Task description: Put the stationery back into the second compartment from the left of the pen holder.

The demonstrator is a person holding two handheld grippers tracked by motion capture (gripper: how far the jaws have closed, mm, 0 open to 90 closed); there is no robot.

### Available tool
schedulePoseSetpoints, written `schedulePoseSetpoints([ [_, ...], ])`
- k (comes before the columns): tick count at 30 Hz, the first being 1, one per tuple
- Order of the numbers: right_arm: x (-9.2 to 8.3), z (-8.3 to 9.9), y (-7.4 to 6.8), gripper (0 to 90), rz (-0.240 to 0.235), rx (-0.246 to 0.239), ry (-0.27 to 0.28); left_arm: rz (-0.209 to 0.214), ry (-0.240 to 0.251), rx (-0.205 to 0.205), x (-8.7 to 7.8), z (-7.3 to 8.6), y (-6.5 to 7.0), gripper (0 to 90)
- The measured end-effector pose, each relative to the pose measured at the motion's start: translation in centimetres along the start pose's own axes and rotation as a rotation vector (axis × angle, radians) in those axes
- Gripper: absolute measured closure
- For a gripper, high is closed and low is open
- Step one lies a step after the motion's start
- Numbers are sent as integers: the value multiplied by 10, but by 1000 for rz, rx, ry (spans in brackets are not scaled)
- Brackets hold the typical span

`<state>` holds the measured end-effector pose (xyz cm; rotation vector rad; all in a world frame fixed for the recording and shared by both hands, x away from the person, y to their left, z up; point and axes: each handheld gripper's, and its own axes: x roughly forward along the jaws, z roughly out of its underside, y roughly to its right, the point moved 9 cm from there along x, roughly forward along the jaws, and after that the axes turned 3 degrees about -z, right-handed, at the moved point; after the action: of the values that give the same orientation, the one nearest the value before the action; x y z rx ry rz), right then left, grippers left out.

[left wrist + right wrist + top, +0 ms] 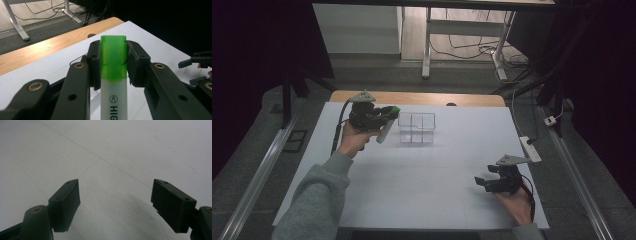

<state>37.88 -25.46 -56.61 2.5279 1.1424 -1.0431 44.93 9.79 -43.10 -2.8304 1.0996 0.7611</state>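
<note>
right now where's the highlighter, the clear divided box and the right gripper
highlighter (113,57): left gripper view, on its green cap, clamped between the jaws
clear divided box (416,128): high view, on its middle divider
right gripper (481,182): high view, midway between its open fingertips, low over the white table

Highlighter (113,82) with white barrel and translucent green cap, black lettering on the barrel; clamped at the cap between the left gripper's (388,111) two pads, one on each flat side; lifted off the table, barrel slanting down from the jaws; just beside a clear compartmented box (417,128), apart from it.
</note>
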Motion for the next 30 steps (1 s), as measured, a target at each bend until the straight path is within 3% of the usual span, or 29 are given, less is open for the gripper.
schedulePoseSetpoints([
  [19, 1, 0, 0, 223, -2, 0, 3, -1, 0, 42, 21, -29, 9, 664],
  [30, 1, -1, 0, 223, -2, 1, 3, 15, 6, 22, 52, -35, 17, 664],
])
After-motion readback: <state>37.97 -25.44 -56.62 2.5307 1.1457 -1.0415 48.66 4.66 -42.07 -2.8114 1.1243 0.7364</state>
